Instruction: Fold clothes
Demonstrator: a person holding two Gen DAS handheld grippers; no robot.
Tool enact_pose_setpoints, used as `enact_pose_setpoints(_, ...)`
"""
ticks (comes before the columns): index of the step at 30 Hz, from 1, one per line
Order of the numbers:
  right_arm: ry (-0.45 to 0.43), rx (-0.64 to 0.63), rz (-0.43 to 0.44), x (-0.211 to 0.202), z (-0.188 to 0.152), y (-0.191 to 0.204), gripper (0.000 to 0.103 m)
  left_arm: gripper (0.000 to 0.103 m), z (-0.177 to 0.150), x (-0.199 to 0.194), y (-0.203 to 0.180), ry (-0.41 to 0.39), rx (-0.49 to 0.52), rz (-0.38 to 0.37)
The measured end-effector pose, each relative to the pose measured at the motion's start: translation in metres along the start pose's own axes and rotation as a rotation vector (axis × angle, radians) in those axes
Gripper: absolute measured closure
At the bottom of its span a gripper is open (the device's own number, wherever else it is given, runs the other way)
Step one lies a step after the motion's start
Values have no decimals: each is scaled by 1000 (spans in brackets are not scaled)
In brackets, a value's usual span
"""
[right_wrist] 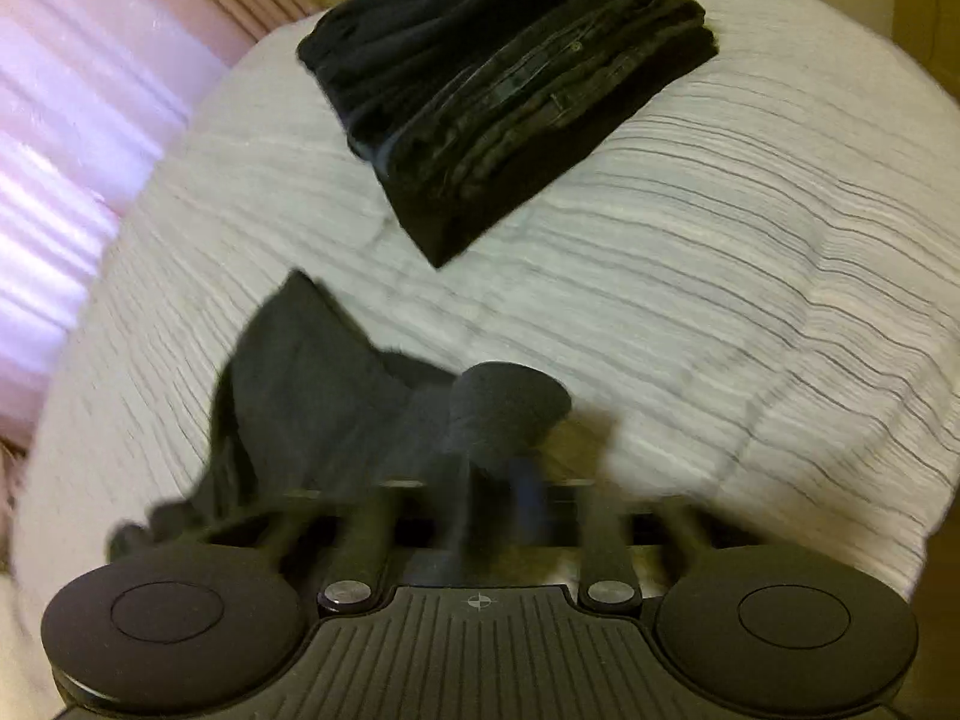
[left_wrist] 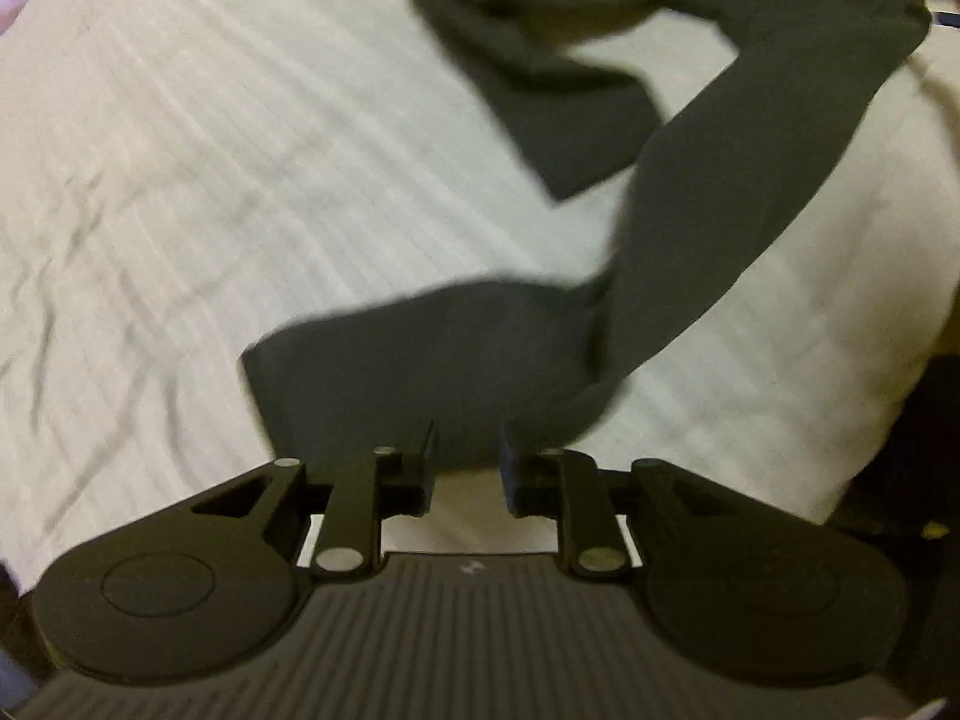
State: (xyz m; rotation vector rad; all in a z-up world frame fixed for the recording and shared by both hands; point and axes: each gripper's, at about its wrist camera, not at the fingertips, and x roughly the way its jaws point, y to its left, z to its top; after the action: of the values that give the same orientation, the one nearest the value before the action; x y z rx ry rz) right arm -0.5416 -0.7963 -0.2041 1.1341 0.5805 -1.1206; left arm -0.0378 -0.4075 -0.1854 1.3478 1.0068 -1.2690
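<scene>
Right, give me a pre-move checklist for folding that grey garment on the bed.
1. Left gripper free of cloth: ok, jaws apart, nothing pinched.
2. Right gripper free of cloth: cannot tell, blurred.
3. Grey garment laid flat: not ok, twisted and bunched.
4. Folded dark stack clear of the garment: ok, apart.
5. Bedspread has bare room for folding: ok.

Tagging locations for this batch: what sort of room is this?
Most likely a bedroom. The work surface is a bed under a white ribbed cover, a stack of folded dark clothes sits on it, and pinkish curtains hang behind.
</scene>
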Motion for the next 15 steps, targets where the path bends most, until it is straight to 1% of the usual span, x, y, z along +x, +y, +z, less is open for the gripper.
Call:
enact_pose_setpoints(1, -9, -13, 7, -5, -12, 5, 16, 63, -12, 0, 1, -10, -6, 22)
enact_pose_setpoints(2, -14, -27, 16, -9, -23, 10, 16, 61, -24, 0, 2, -23, -11, 42)
enact_pose_setpoints(3, 1, -44, 36, -10, -35, 15, 16, 60, -36, -1, 3, -35, -17, 62)
enact_pose_setpoints(5, 61, -82, 70, -8, -62, 32, 16, 47, -55, 5, -7, -72, 59, 113)
enact_pose_setpoints(6, 93, -99, 89, -8, -75, 41, 16, 45, -64, 8, -12, -92, 102, 139)
enact_pose_setpoints(7, 133, -120, 110, -7, -89, 50, 16, 41, -73, 11, -18, -111, 145, 165)
enact_pose_setpoints(8, 168, -141, 126, -5, -102, 60, 16, 40, -83, 14, -23, -130, 188, 190)
enact_pose_setpoints(10, 240, -185, 159, -1, -128, 80, 16, 40, -94, 28, -38, -164, 356, 273)
enact_pose_setpoints(12, 291, -226, 185, 3, -149, 99, 16, 40, -96, 48, -44, -217, 497, 336)
enact_pose_setpoints(14, 323, -262, 202, 5, -168, 114, 16, 40, -91, 67, -46, -277, 585, 359)
enact_pose_setpoints(15, 332, -273, 205, 5, -176, 120, 16, 41, -87, 76, -47, -294, 619, 354)
